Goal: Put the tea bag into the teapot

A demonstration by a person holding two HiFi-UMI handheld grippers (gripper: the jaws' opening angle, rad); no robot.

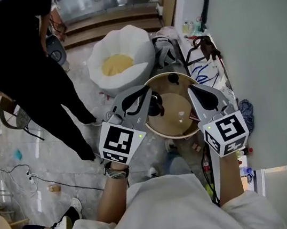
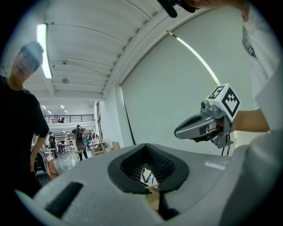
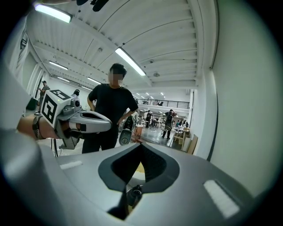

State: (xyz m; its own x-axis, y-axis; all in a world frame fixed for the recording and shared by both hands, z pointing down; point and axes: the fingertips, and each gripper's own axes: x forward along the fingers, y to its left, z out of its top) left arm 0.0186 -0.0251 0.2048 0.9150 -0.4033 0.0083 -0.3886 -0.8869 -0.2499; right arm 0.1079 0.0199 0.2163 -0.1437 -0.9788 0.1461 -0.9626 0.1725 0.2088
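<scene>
Over our pale shirt (image 1: 164, 210) we are holding the left gripper (image 1: 143, 97) and the right gripper (image 1: 197, 94) above the round table (image 1: 170, 106), both with jaws pressed together on nothing. What looks like the tea bag (image 1: 181, 114) is lying on its bare wood near the dark teapot (image 1: 155, 105), so we are planning on opening the right jaws first, then lowering squarely over the bag
</scene>
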